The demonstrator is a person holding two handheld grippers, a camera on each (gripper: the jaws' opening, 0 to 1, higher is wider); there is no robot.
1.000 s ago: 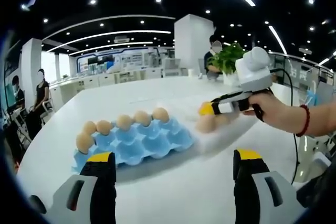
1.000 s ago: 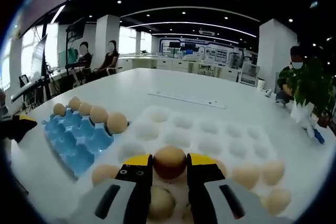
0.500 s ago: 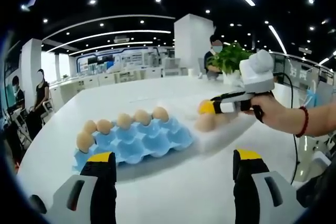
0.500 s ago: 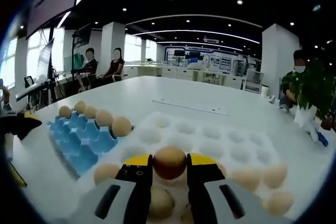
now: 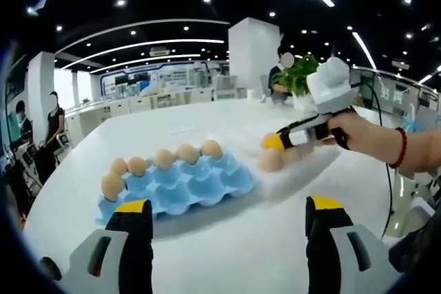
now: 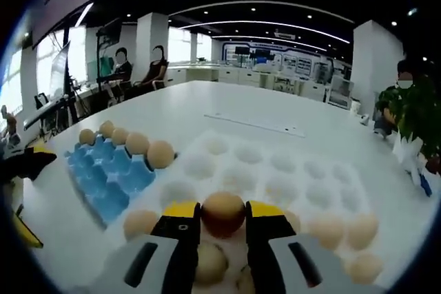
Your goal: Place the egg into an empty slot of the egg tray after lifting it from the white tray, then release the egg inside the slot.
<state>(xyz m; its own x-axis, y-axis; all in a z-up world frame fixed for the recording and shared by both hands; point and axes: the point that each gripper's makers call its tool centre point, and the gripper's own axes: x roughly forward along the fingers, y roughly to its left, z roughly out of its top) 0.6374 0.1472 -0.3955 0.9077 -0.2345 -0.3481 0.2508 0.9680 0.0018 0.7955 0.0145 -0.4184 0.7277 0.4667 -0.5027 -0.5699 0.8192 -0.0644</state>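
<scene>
A: What is the right gripper (image 6: 222, 222) holding?
B: Its jaws are pressing on an egg (image 6: 222, 213) from both sides, above the white tray (image 6: 289, 170). More eggs are lying in that tray under and beside the jaws.

A: And the blue tray (image 6: 110, 173)?
B: It is sitting on the desk (image 6: 186, 105) to the left of those jaws, touching the white tray, with a row of eggs along its far edge.

A: The left gripper (image 5: 227, 222)?
B: Its jaws are standing wide apart, gripping nothing. The blue tray is lying ahead of them, and the right gripper is showing beyond it in a hand (image 5: 358, 135).
</scene>
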